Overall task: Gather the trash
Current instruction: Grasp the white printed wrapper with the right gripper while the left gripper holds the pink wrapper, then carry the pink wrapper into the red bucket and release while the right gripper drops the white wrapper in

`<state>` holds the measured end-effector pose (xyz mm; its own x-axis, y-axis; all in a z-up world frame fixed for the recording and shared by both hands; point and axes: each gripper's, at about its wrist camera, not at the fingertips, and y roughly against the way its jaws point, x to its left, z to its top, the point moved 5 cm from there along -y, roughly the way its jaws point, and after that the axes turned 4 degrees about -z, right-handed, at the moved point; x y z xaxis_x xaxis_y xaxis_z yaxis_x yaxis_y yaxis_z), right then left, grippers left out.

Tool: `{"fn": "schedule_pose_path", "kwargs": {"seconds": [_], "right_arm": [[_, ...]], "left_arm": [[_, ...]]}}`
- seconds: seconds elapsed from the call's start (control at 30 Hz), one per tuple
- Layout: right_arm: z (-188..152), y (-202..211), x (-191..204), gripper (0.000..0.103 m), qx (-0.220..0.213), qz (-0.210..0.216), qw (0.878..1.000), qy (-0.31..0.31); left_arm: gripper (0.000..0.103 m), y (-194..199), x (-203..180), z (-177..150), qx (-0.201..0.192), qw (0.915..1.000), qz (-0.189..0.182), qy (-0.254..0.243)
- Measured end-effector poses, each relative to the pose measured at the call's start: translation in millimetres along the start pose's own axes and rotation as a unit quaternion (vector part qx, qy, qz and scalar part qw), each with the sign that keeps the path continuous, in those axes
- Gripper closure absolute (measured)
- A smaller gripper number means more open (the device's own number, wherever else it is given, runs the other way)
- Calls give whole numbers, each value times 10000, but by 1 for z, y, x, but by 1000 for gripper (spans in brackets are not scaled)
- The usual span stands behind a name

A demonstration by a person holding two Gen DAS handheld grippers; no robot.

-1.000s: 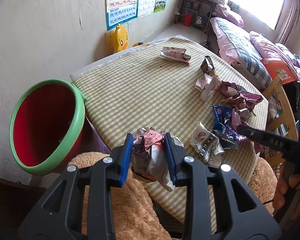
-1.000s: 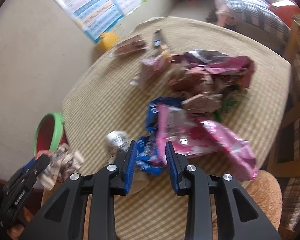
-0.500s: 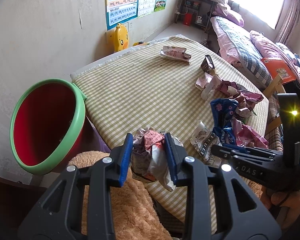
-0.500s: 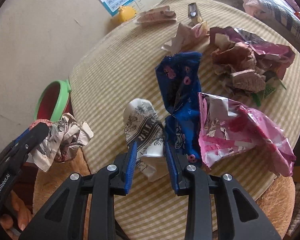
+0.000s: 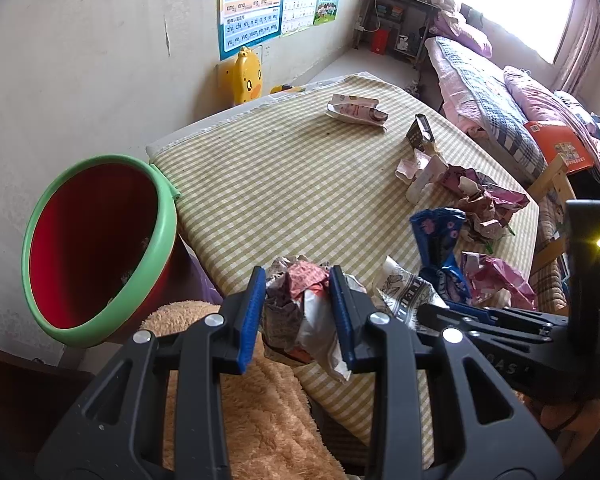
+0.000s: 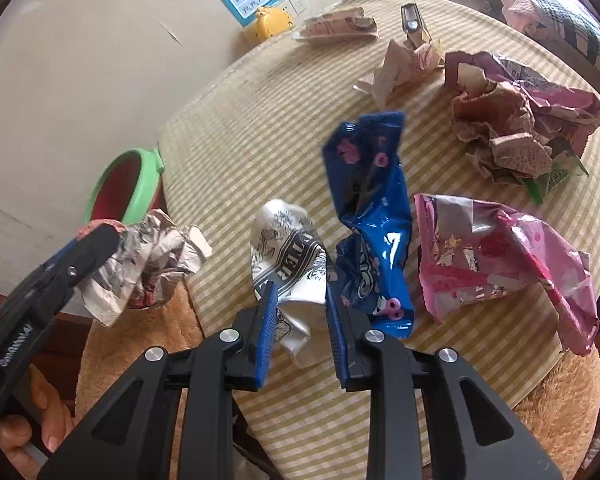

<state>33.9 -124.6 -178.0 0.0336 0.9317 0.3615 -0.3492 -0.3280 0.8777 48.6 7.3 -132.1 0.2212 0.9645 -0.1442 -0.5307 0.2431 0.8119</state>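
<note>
L gripper point(image 5: 298, 312) clenched on crumpled paper wad point(image 5: 300, 304), wad betw its blue pads, just past table point(image 5: 284, 184) edge; red bin w/ green rim point(image 5: 96, 248) off to jaws' left. R gripper point(image 6: 302, 328) jaws just closing, pads pressing on white printed wrapper point(image 6: 288, 256), which sticks out ahead of the tips. Blue wrapper point(image 6: 372, 216) just right of R jaws, pink wrapper point(image 6: 496, 256) further right.

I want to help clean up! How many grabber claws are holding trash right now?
2. The left gripper clamps a crumpled paper wad near the table's edge; the right gripper pinches the white printed wrapper on the table.
</note>
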Motion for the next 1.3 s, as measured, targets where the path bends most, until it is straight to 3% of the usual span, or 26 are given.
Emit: {"fn": "schedule_pose_path", "kwargs": {"seconds": [0.2, 0.4, 0.5, 0.67, 0.73, 0.77, 0.83, 1.03, 1.3], "right_arm": [[2, 11, 5, 79, -196, 146, 9997, 50], [-11, -15, 16, 75, 494, 274, 9979, 308], [-16, -22, 22, 60, 589, 179, 9971, 449], [-20, -30, 31, 45, 549, -262, 9940, 906], [-21, -30, 30, 48, 508, -458, 9924, 1020], [-21, -30, 30, 58, 484, -490, 9924, 1019], [-18, -27, 26, 58, 435, -314, 9951, 832], [2, 16, 20, 58, -224, 91, 9986, 463], [31, 75, 48, 58, -1058, 750, 9908, 391]], "left_arm": [[72, 0, 4, 0, -9, 10000, 12, 67], [71, -1, 5, -1, 13, 10000, 3, 86], [71, -1, 6, -2, 23, 10000, 4, 96], [71, -2, 8, -2, 39, 9999, 4, 135], [71, -2, 8, -2, 33, 9999, 2, 131], [71, -1, 9, -1, 21, 9999, 2, 128], [71, 0, 10, 0, -10, 9999, 4, 145], [71, 11, 14, 7, -190, 9997, 69, 153], [70, 36, 34, 25, -544, 9975, 394, 195]]}}
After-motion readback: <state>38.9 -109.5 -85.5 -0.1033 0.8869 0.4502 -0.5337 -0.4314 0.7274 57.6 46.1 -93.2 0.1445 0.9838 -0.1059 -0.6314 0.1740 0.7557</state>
